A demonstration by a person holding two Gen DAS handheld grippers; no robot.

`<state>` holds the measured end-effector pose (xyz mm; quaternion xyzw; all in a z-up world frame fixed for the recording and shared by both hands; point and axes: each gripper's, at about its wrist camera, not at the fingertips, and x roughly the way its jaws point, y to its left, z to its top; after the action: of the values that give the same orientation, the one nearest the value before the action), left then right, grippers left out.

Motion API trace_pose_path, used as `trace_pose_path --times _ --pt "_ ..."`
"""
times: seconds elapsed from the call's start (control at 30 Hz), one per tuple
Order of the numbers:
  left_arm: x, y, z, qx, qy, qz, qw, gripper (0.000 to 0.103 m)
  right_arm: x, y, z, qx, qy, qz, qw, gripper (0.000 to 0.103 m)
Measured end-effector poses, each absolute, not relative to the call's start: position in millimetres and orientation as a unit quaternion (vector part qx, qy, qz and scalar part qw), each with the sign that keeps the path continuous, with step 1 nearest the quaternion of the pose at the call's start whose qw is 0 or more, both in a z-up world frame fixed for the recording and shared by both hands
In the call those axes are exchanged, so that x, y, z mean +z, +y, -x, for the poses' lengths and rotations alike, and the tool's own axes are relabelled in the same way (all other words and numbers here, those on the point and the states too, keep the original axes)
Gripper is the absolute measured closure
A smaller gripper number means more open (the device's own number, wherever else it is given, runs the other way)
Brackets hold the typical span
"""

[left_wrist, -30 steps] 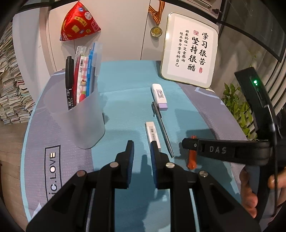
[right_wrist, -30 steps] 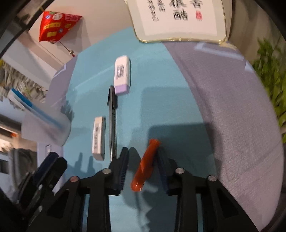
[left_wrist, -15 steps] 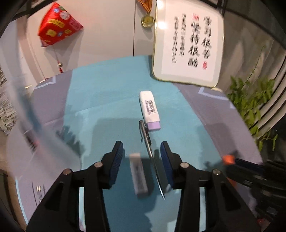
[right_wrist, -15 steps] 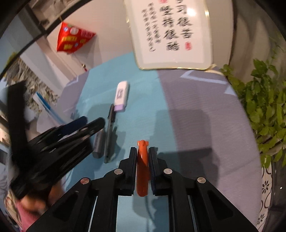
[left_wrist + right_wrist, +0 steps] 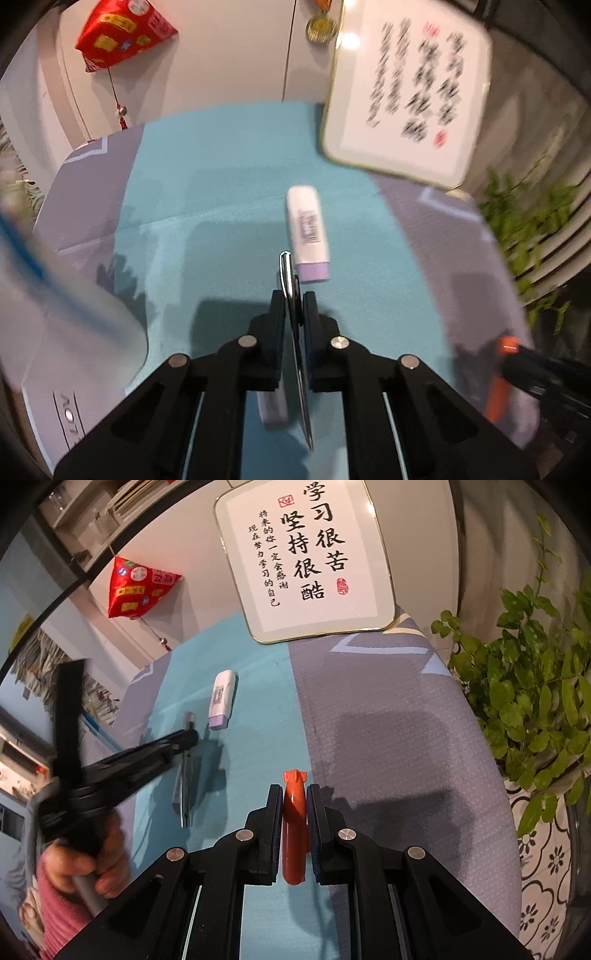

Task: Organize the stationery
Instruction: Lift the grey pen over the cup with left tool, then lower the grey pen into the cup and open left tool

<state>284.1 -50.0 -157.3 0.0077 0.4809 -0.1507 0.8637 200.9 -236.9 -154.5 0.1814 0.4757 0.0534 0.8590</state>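
The left hand-held gripper [image 5: 294, 314] has its jaws pressed narrow on a slim black pen [image 5: 291, 291], whose capped end juts out past the fingertips toward the far edge of the tabletop [image 5: 221, 206] while its pointed end runs back under the gripper body. The right hand-held gripper [image 5: 294, 805] is clamped on a short glossy orange marker-shaped stick [image 5: 294, 823], held lengthwise between the jaws with its notched end poking forward. Just beyond the pen's cap lies a white correction-tape case with a lilac end [image 5: 308, 240], flat on the teal mat in the middle of the tabletop, close to the pen but not clearly touching it. A small white eraser in a printed sleeve [image 5: 272, 408] shows blurred below the left gripper, beside the pen's rear half. Half a second ago the left jaws stood wide apart around the pen and eraser – now they have closed on the pen alone. The right gripper keeps the grip on the orange stick it already had then, and it sits farther back from the framed calligraphy board [image 5: 306, 561] at the far edge. At the left edge of the left wrist view a translucent white plastic cup [image 5: 70, 295] smears past; a blue pen-like streak [image 5: 22, 240] shows in it, the rest too blurred to tell.
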Motion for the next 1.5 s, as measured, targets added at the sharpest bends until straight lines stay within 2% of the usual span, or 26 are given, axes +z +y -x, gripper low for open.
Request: trace_pose_path --times 0.33,0.9,1.23,1.5 --pt "-81 -14 -209 -0.16 0.382 0.024 0.91 0.096 -149 -220 -196 0.077 0.467 -0.172 0.864 0.089" --pt "-25 59 -189 -0.075 0.289 0.052 0.953 0.096 -136 -184 -185 0.1 0.454 -0.136 0.875 0.089" --pt "-24 77 -215 -0.029 0.269 0.048 0.961 0.095 -137 -183 -185 0.092 0.457 -0.133 0.874 0.089" --pt "-54 87 -239 -0.025 0.31 0.06 0.948 0.095 -141 -185 -186 0.08 0.463 -0.136 0.872 0.089"
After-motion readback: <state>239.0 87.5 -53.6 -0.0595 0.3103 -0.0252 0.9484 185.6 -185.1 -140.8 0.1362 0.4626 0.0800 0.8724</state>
